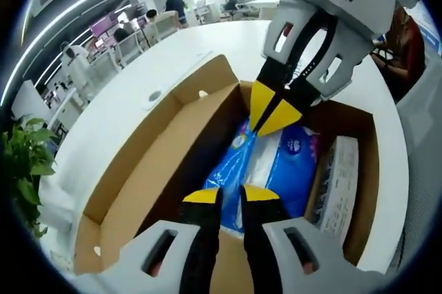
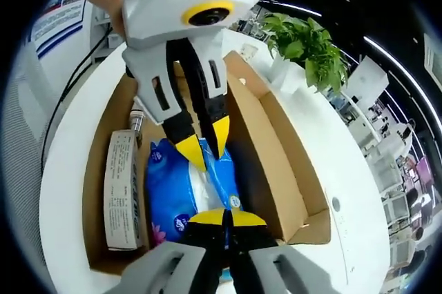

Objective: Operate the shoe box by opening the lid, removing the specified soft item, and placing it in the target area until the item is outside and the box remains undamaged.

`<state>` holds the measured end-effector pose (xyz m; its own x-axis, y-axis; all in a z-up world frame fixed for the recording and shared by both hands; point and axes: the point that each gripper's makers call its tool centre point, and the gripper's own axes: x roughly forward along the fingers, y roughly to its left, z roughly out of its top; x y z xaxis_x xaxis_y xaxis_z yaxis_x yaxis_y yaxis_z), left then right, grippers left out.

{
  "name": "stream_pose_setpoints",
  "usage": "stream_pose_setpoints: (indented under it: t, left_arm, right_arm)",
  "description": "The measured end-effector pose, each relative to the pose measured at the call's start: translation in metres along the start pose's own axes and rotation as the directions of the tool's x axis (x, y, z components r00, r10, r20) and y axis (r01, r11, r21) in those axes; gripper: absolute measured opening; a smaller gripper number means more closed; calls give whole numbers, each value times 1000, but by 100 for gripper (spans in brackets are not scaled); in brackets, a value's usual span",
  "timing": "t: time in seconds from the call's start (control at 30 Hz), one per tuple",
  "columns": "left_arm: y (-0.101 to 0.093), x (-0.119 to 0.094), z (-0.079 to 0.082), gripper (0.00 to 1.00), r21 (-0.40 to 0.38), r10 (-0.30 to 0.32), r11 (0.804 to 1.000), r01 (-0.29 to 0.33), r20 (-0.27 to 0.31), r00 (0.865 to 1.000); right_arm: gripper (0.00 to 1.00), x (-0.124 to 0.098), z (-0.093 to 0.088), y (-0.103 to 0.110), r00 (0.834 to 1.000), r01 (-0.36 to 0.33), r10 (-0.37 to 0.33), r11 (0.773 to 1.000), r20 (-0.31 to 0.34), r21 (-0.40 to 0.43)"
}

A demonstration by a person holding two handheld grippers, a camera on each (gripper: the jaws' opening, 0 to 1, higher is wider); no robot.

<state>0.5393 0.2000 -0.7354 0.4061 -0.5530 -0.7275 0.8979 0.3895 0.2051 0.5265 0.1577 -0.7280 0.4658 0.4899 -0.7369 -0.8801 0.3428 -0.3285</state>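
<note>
In the left gripper view, the left gripper [image 1: 231,194] rises from the bottom with its yellow-tipped jaws slightly apart, nothing between them, poised over the open shoe box [image 1: 138,163]. The box is plain brown cardboard with its lid [image 1: 159,118] folded back flat toward the far edge of the white table [image 1: 207,52]. Inside lies the soft item, a tissue pack [image 1: 276,166]: blue glossy plastic wrap with a white middle panel and small printed marks, crinkled and pliant-looking. It rests on the box floor, against the inner wall nearest the lid hinge. Beside it, along the opposite wall, lies a small carton [image 1: 338,180], white and grey with print. The right gripper [image 1: 275,116] comes in from the top, its yellow tips drawn together to a point at the far end of the tissue pack; whether they pinch the wrap cannot be told. A potted plant [image 1: 24,163] stands off the table's end.

In the right gripper view, the right gripper [image 2: 224,219] shows its tips closed together at the pack's [image 2: 183,190] near end, seemingly touching the wrap. The left gripper [image 2: 206,148] hangs from above with tips apart over the pack's far end. The carton [image 2: 121,190] lies along the box wall [image 2: 97,170]. The plant [image 2: 307,45] stands beyond the lid [image 2: 276,149].
</note>
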Motion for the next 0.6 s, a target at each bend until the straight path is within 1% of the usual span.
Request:
stream_pose_setpoints:
  t: [0.03, 0.1, 0.17, 0.43, 0.6]
  left_arm:
    - [0, 0, 0, 8, 2, 0, 1000, 0, -2, 1000]
    - [-1, -1, 1, 2, -6, -4, 1000, 4, -1, 1000]
    - [-1, -3, 1, 0, -18, -5, 1000, 5, 0, 1000]
    - [-3, -15, 2, 0, -22, -8, 1000, 8, 1, 1000]
    - [-1, -23, 4, 0, -14, 7, 1000, -7, 6, 1000]
  right_arm:
    - [0, -1, 1, 1, 1000, -2, 2, 1000, 2, 2]
    - [0, -2, 2, 2, 1000, -6, 6, 1000, 6, 5]
    - [0, -3, 3, 4, 1000, -7, 7, 1000, 9, 8]
    - [0, -8, 10, 4, 999, 3, -3, 1000, 35, 3]
    - [0, -14, 19, 3, 999, 12, -12, 1000, 52, -3]
